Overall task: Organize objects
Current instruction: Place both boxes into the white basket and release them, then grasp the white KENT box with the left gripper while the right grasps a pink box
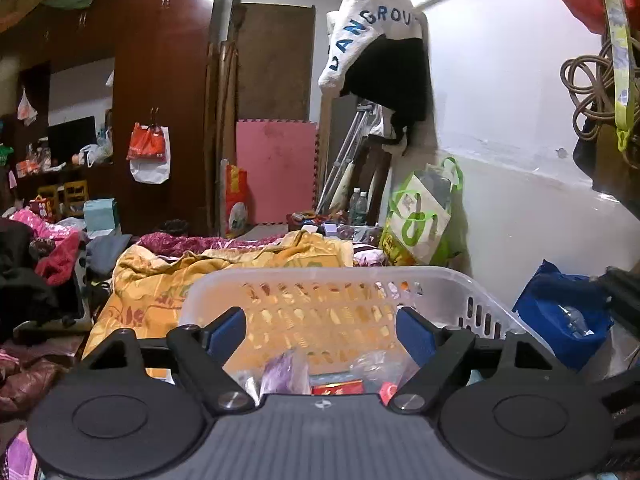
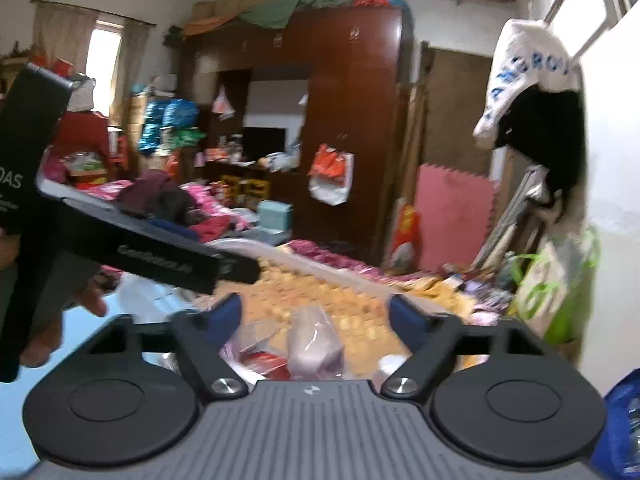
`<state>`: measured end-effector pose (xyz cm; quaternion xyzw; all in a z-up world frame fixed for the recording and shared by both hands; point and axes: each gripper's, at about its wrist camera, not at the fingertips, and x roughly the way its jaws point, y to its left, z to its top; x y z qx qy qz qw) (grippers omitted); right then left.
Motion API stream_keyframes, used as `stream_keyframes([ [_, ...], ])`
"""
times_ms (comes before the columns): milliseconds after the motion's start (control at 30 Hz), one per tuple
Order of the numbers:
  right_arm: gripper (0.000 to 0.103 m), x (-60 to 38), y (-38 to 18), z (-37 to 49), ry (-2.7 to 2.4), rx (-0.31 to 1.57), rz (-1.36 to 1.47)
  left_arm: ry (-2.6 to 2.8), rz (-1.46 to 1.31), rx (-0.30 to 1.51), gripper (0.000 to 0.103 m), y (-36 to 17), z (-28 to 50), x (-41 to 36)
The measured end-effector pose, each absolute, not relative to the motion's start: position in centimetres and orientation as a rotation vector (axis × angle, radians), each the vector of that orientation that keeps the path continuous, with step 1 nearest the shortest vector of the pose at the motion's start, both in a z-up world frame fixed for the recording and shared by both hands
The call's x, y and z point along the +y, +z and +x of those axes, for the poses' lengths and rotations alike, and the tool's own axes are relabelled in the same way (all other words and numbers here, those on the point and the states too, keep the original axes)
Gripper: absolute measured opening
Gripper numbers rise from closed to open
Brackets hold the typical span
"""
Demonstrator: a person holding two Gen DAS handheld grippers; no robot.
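A white perforated plastic basket (image 1: 320,276) stands on the bed just ahead of my left gripper (image 1: 320,322), which is open and empty over its near side. Inside lie small packets in clear wrap, a purple one (image 1: 284,372) and a red one (image 1: 338,388). In the right wrist view the basket (image 2: 320,268) lies ahead, blurred, holding a pale pink wrapped packet (image 2: 316,344) and a red packet (image 2: 264,360). My right gripper (image 2: 316,314) is open and empty above them. The left gripper body (image 2: 152,252) crosses the left of that view.
A yellow quilt (image 1: 160,280) covers the bed behind the basket. A green-and-white bag (image 1: 420,216) leans on the white wall, with a blue bag (image 1: 560,316) at right. Heaped clothes (image 1: 44,264) lie left. A dark wardrobe (image 1: 160,80) stands behind.
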<state>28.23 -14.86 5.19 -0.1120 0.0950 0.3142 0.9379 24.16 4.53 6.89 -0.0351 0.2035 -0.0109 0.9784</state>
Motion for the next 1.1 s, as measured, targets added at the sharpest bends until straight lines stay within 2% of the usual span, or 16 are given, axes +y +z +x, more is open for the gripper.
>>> stream_keyframes([
  [67, 0.095, -16.1, 5.3, 27.0, 0.665, 0.192, -0.191, -0.018, -0.067, 0.38, 0.085, 7.0, 22.1, 5.1],
  [100, 0.103, -16.9, 5.1, 26.1, 0.674, 0.189, -0.166, -0.013, -0.06, 0.362, 0.085, 6.9, 20.7, 5.2],
  [200, 0.103, -18.7, 3.6, 23.6, 0.701, 0.191, -0.143, -0.036, -0.059, 0.33, 0.095, 5.6, 16.3, 5.2],
  [400, 0.103, -20.3, -2.2, 20.2, 0.743, 0.257, -0.047, -0.096, -0.027, 0.37, 0.095, 1.1, 11.9, 3.7],
  [667, 0.103, -14.5, -3.5, 19.0, 0.821, 0.267, -0.127, -0.062, 0.006, 0.38, 0.094, 0.5, 12.9, 3.0],
  [767, 0.094, -12.7, -4.0, 19.3, 0.79, 0.285, -0.182, -0.061, -0.012, 0.387, 0.094, 0.2, 13.1, 3.4],
  [800, 0.083, -12.5, -4.0, 19.6, 0.788, 0.298, -0.186, -0.06, -0.006, 0.39, 0.094, 0.1, 13.1, 3.4],
  [833, 0.068, -12.5, -4.1, 19.7, 0.791, 0.31, -0.182, -0.057, 0.0, 0.392, 0.094, 0.0, 13.2, 3.3],
  [867, 0.06, -12.7, -4.1, 19.9, 0.795, 0.322, -0.176, -0.054, 0.006, 0.394, 0.094, -0.1, 13.2, 3.1],
  [1000, 0.057, -14.1, -4.2, 19.5, 0.795, 0.317, -0.17, -0.057, 0.026, 0.415, 0.094, -0.6, 13.8, 2.4],
  [1100, 0.057, -15.9, -4.2, 19.1, 0.781, 0.3, -0.145, -0.04, 0.039, 0.438, 0.087, -1.3, 14.5, 2.0],
])
